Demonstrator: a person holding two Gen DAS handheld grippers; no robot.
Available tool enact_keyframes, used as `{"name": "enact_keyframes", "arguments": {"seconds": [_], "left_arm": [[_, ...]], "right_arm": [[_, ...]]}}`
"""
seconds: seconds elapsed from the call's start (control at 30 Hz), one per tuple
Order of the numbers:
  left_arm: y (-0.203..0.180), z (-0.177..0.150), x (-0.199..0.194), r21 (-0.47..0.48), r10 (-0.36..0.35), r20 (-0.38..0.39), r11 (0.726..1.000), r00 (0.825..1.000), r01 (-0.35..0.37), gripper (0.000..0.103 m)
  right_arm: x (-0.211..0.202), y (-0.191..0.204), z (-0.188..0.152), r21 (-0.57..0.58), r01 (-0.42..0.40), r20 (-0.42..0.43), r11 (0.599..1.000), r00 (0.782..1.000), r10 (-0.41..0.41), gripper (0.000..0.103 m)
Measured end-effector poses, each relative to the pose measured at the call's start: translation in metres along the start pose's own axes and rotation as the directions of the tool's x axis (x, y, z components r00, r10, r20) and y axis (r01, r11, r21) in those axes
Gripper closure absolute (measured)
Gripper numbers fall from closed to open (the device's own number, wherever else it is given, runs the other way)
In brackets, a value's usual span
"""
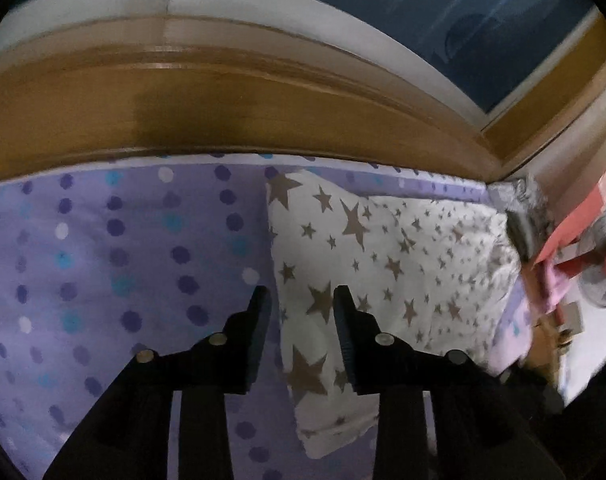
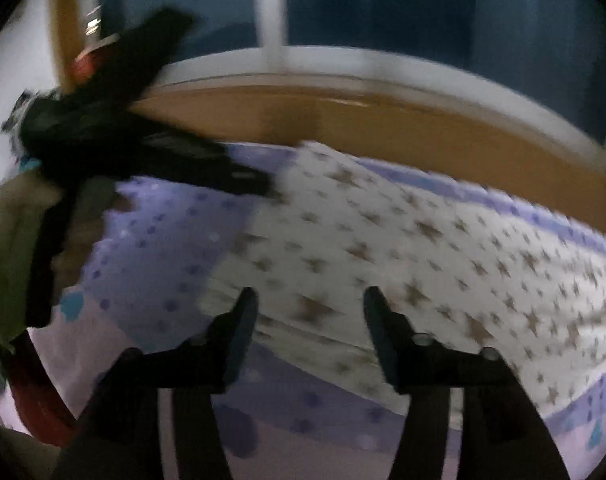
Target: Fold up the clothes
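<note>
Fig.: I'm holding both grippers over the star-print garment (image 1: pixel 387 256), lying folded on the dotted bedsheet (image 1: pixel 103 260) by the wooden bed frame (image 1: pixel 223 104). L gripper (image 1: pixel 303 296) and R gripper (image 2: pixel 309 300) are standing apart w/ nothing between, prob. freeing the cloth so the fold settles.

Right wrist view motion-blurred; dark object (image 2: pixel 115 136) at left unidentifiable; star-print cloth (image 2: pixel 423 248) cut off right.

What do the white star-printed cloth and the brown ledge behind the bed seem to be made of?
White star-printed cloth: looks like soft matte woven fabric, perhaps cotton; it lies limp, with folded edges.
Brown ledge: probably varnished wood or wood-look laminate; smooth, with pale glossy highlights. Blur leaves the grain unclear.
</note>
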State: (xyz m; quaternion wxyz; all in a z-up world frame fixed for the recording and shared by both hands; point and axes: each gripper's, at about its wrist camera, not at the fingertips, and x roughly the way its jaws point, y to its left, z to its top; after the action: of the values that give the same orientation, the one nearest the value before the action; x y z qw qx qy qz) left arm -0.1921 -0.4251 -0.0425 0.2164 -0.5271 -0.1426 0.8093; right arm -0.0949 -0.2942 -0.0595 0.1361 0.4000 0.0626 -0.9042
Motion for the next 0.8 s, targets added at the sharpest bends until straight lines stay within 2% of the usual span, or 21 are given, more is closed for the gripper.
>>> {"name": "enact_keyframes", "arguments": {"seconds": [0.13, 0.23, 0.33, 0.47, 0.5, 0.53, 0.57, 0.6, 0.63, 0.7, 0.8], "left_arm": [[0.007, 0.01, 0.02, -0.024, -0.059, -0.046, 0.998, 0.997, 0.058, 0.069], [0.008, 0.011, 0.03, -0.025, -0.055, -0.064, 0.998, 0.996, 0.053, 0.068], [0.008, 0.01, 0.036, -0.015, -0.044, -0.071, 0.999, 0.997, 0.043, 0.064], [0.007, 0.011, 0.039, -0.014, -0.047, -0.073, 0.999, 0.996, 0.046, 0.063], [0.008, 0.011, 0.04, -0.016, -0.052, -0.072, 0.999, 0.996, 0.051, 0.063], [0.009, 0.011, 0.04, -0.02, -0.062, -0.068, 0.998, 0.996, 0.061, 0.063], [0.01, 0.012, 0.04, -0.025, -0.07, -0.064, 0.997, 0.995, 0.069, 0.063], [0.011, 0.012, 0.04, -0.03, -0.077, -0.063, 0.997, 0.995, 0.075, 0.066], [0.01, 0.012, 0.04, -0.027, -0.083, -0.064, 0.996, 0.994, 0.082, 0.075], [0.006, 0.013, 0.038, -0.026, -0.091, -0.055, 0.996, 0.994, 0.09, 0.081], [-0.003, 0.014, 0.029, -0.036, -0.105, -0.027, 0.994, 0.994, 0.104, 0.084]], "right_arm": [[0.019, 0.036, 0.003, -0.106, 0.017, -0.023, 0.994, 1.0, -0.019, 0.044], [0.038, 0.053, 0.001, -0.142, 0.046, -0.051, 0.989, 0.997, -0.054, 0.044], [0.056, 0.057, -0.003, -0.118, 0.095, -0.083, 0.988, 0.991, -0.105, 0.042], [0.056, 0.052, -0.003, -0.069, 0.091, -0.075, 0.993, 0.993, -0.096, 0.042], [0.056, 0.05, -0.002, -0.056, 0.091, -0.074, 0.994, 0.993, -0.095, 0.045], [0.056, 0.049, -0.002, -0.045, 0.097, -0.072, 0.994, 0.992, -0.101, 0.054], [0.055, 0.046, -0.001, -0.035, 0.11, -0.07, 0.993, 0.991, -0.112, 0.058], [0.054, 0.043, -0.001, -0.024, 0.116, -0.069, 0.993, 0.991, -0.118, 0.066], [0.052, 0.039, 0.0, -0.01, 0.111, -0.069, 0.994, 0.991, -0.112, 0.074], [0.046, 0.029, 0.002, 0.039, 0.072, -0.065, 0.997, 0.996, -0.069, 0.088], [0.031, 0.008, 0.004, 0.142, -0.029, -0.026, 0.99, 0.999, 0.033, 0.09]]}}
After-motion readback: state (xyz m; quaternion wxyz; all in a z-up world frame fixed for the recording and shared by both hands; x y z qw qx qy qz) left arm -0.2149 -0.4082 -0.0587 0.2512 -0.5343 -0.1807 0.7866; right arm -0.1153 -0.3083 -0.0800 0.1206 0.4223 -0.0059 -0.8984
